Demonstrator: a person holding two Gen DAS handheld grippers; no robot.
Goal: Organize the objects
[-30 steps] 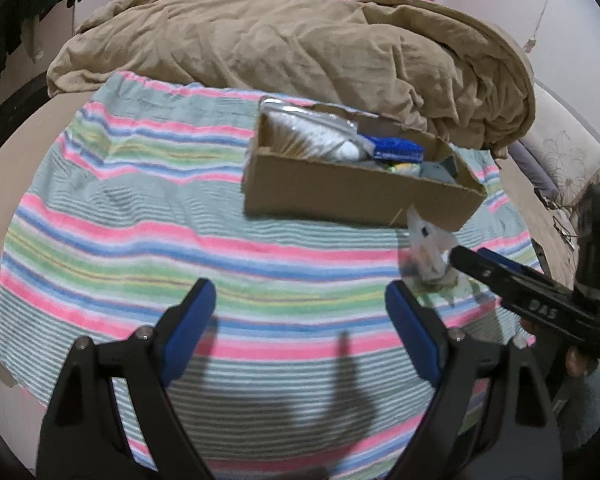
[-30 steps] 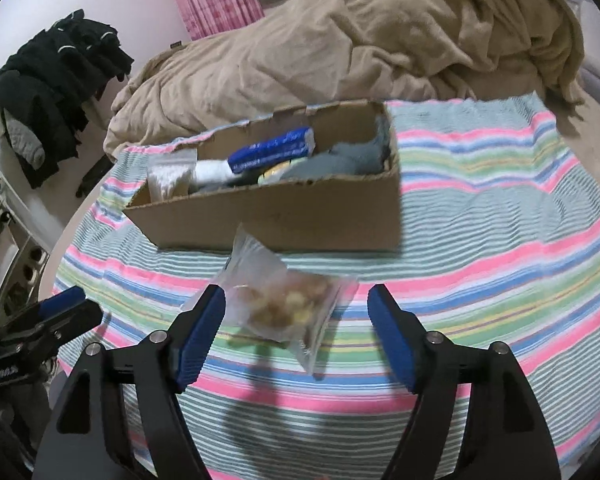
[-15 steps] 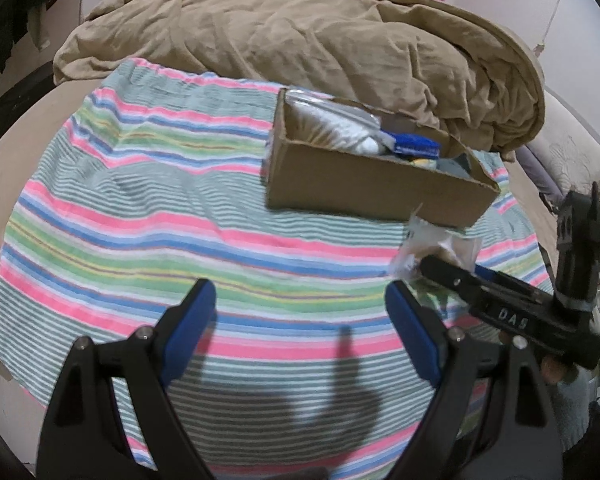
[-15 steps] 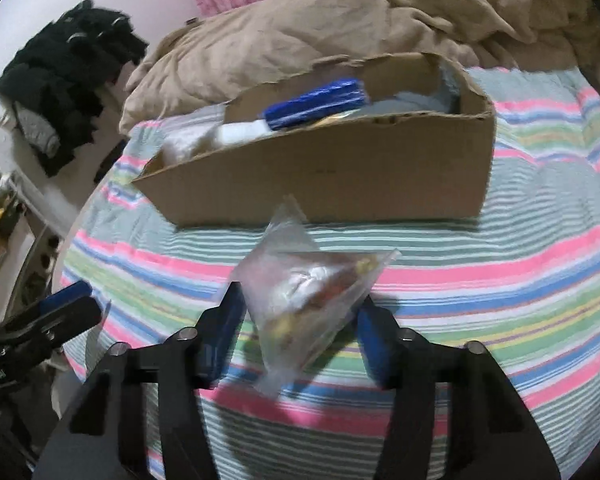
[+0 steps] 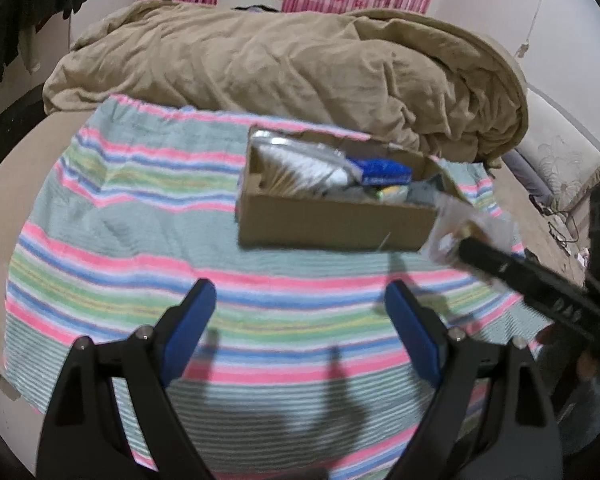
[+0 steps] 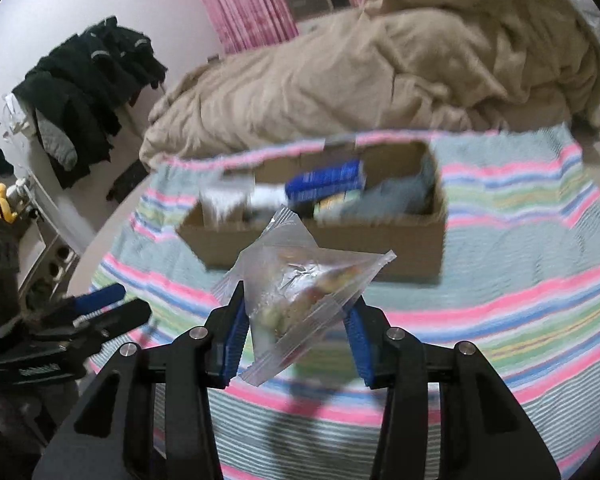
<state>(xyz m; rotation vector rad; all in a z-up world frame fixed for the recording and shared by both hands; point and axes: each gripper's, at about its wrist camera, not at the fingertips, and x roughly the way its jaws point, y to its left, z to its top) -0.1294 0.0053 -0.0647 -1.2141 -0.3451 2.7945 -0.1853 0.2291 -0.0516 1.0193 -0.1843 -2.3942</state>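
A clear zip bag (image 6: 300, 288) of small snacks hangs just above the striped blanket (image 6: 520, 312), in front of the cardboard box (image 6: 400, 240). My right gripper (image 6: 298, 300) grips it; its jaws are still closing, with the blue pads pressing on both sides of the bag. In the left wrist view the bag (image 5: 472, 224) shows at the box's right corner, on the tip of the right gripper (image 5: 466, 248). The box (image 5: 332, 220) holds a blue packet (image 5: 384, 170) and other packets. My left gripper (image 5: 299, 292) is open over the blanket with nothing between its fingers.
A crumpled tan duvet (image 5: 300, 60) is piled behind the box. Dark clothes (image 6: 92, 92) hang at the left wall, near pink curtains (image 6: 252, 4). Bare striped blanket (image 5: 120, 220) spreads left of the box. The left gripper (image 6: 100, 304) shows at the bed's left edge.
The right gripper's jaws closed around the zip bag and lifted it off the blanket, nearer the box. The left gripper stayed open.
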